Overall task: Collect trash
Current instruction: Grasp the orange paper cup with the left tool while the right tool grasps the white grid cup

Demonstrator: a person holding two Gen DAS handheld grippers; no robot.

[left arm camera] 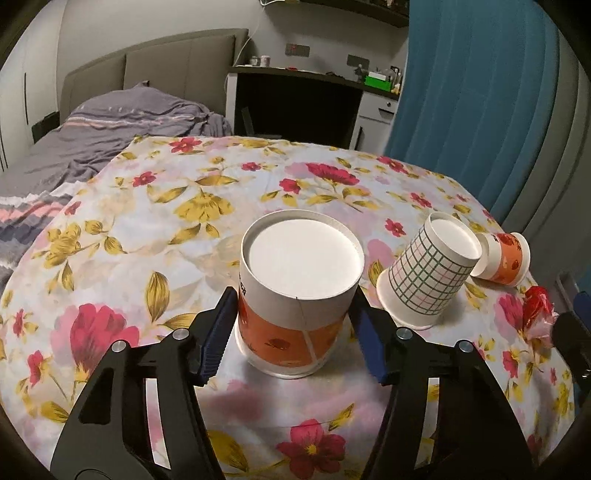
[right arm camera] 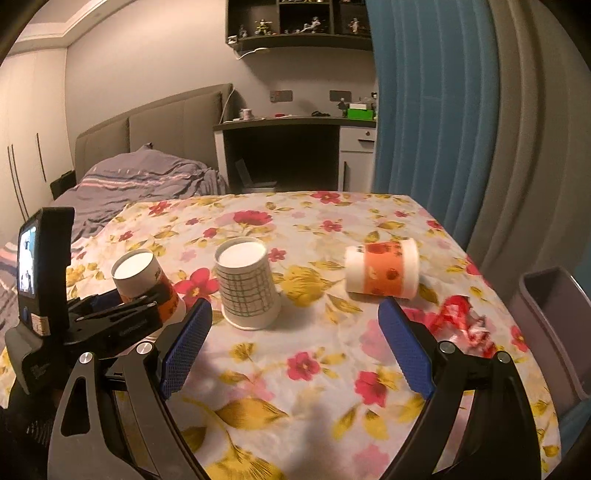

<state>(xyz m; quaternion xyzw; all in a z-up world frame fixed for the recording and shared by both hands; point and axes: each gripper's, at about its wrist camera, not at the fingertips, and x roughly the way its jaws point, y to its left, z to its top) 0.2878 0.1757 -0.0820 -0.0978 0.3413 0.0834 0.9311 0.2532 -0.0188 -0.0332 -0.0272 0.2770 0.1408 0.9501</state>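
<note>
On a floral tablecloth (right arm camera: 295, 369), the left gripper (left arm camera: 293, 332) clamps its blue pads against an upturned orange paper cup (left arm camera: 291, 317); the right gripper (right arm camera: 295, 343) hangs wide and empty; nearby stand a checked cup (right arm camera: 247, 291), a toppled orange cup (right arm camera: 382, 271) and a red wrapper (right arm camera: 461, 321).

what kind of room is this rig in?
Most likely a bedroom at home: a bed with a rumpled grey striped duvet and padded grey headboard, a built-in desk under a dark wall shelf of figurines, and a table under a floral cloth.
</note>
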